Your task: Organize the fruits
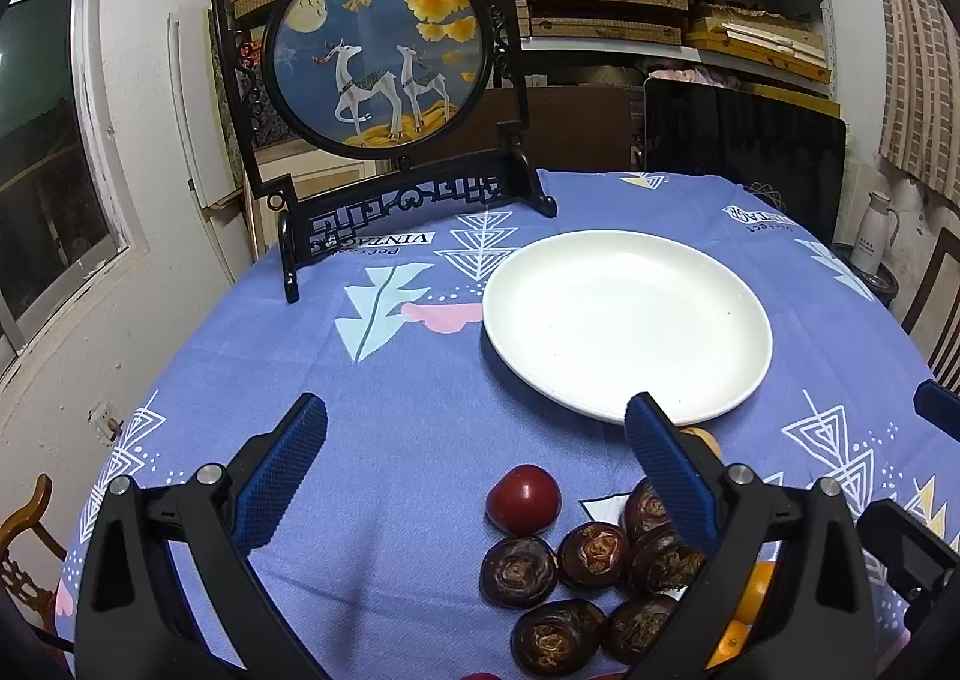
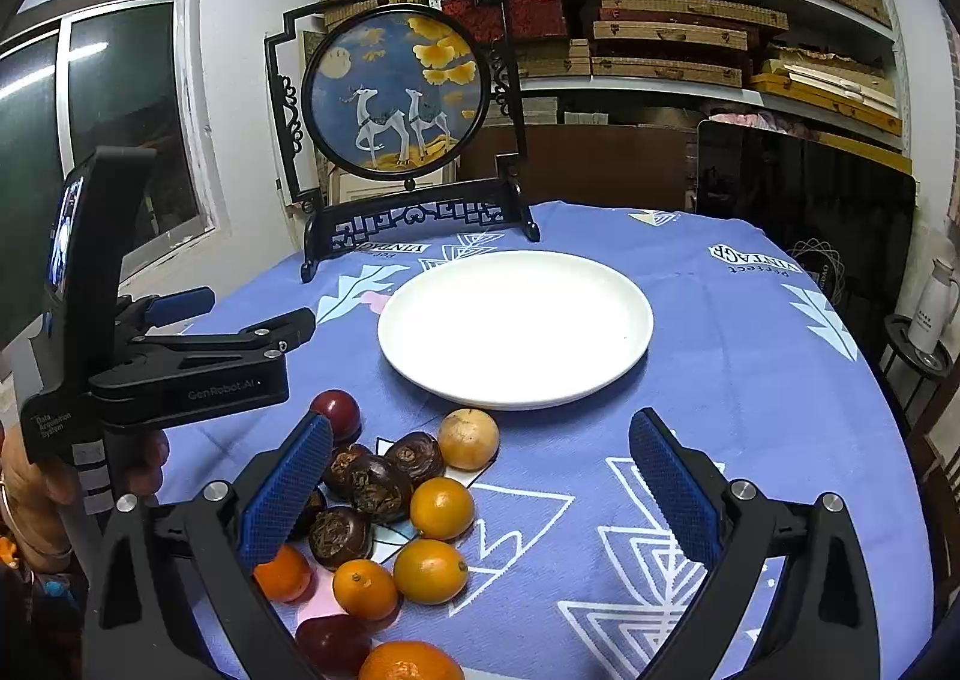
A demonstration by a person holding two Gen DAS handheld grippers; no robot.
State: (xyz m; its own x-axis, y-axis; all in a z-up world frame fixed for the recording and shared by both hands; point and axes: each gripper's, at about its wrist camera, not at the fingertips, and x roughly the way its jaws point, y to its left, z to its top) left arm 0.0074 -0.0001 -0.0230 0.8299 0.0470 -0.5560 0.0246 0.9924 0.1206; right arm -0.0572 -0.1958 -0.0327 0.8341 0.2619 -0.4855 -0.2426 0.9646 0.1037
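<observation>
Both grippers, left gripper [image 1: 474, 443] and right gripper [image 2: 480, 455], hover with jaws spread wide and nothing held over the fruit pile [image 2: 384, 506] heaped just before the bare white plate [image 2: 516, 374], likely the sorting target

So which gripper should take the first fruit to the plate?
Probably the left gripper: its open fingers hang over the red plum and water chestnuts, close to the empty white plate. The right gripper, also open, has the fruit toward its left finger.
</observation>
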